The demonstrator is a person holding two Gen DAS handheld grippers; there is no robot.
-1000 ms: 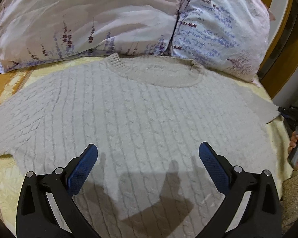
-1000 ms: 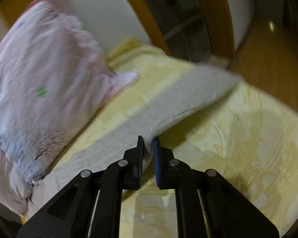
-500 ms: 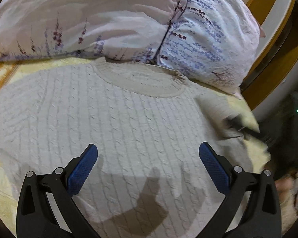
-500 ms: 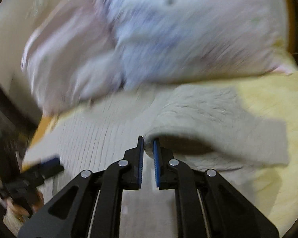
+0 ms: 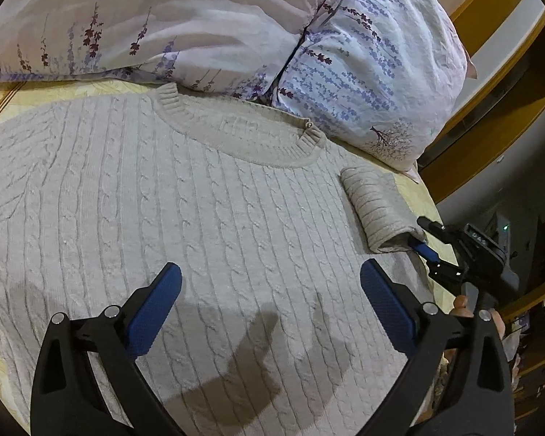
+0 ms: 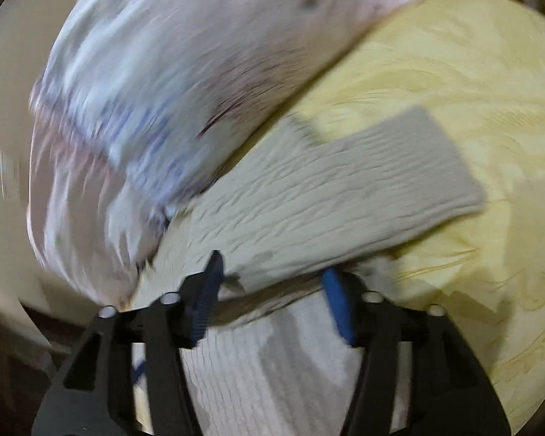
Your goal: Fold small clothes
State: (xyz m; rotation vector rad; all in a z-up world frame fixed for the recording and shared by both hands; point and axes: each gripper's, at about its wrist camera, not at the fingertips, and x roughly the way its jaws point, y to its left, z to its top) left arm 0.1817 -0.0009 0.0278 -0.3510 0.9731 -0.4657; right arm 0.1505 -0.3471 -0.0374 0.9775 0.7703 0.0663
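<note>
A beige cable-knit sweater (image 5: 170, 210) lies flat on the yellow bedspread (image 6: 472, 72), neckline toward the pillows. Its right sleeve (image 5: 378, 207) is folded inward over the body; it also shows in the right wrist view (image 6: 345, 189). My left gripper (image 5: 270, 303) is open and empty, hovering above the sweater's lower middle. My right gripper (image 6: 272, 298) is open at the folded sleeve's edge, its jaws apart with the sleeve lying just beyond them; it also shows in the left wrist view (image 5: 423, 239) at the sleeve's near end.
Two floral pillows (image 5: 236, 25) lie against the sweater's neckline at the head of the bed. A wooden bed frame (image 5: 490, 72) runs along the right. The right wrist view is motion-blurred.
My right gripper carried the right sleeve inward over the sweater body, then opened and let it go. My left gripper stayed open above the sweater, drifting slightly.
</note>
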